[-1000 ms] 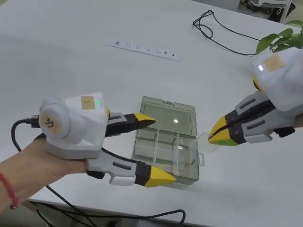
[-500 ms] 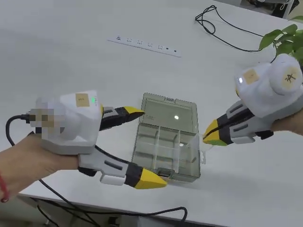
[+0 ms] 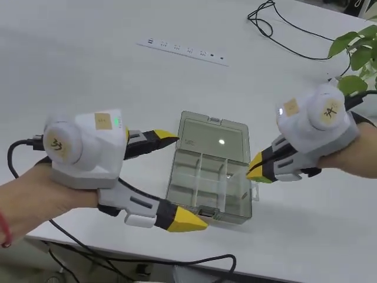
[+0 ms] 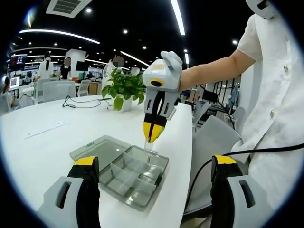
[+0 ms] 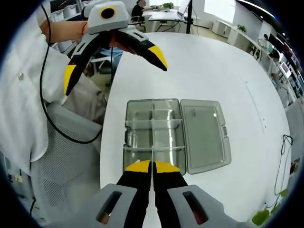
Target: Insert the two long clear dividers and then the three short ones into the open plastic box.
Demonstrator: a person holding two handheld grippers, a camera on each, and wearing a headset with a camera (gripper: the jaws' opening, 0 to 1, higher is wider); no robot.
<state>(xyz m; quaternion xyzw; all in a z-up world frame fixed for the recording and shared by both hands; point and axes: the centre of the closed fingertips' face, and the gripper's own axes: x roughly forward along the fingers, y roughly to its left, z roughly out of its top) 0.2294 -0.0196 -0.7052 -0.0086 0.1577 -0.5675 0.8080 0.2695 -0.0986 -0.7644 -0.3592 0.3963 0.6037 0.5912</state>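
Pinching a clear divider [image 4: 151, 145] between shut tips: right tongs [image 3: 254, 172], angled down at the right rim of the box [image 3: 206, 191]. Whether the divider touches the box cannot be told.

Left tongs [image 3: 184, 178]: spread wide, holding nothing, raised at the box's left side, one jaw by the lid's corner, the other by the front edge.

Box: clear grey plastic, open, near the front edge of the tabletop [image 3: 88, 71]. Lid [image 3: 215, 138]: laid flat on the far side. Fitted dividers [image 5: 153, 124]: crossing the tray, splitting it into compartments.

Tabletop: white. Power strip [image 3: 182, 52]: well behind the box. Black cable [image 3: 283, 26]: looped at the far right. Plant [image 3: 353, 47]: at the right edge.
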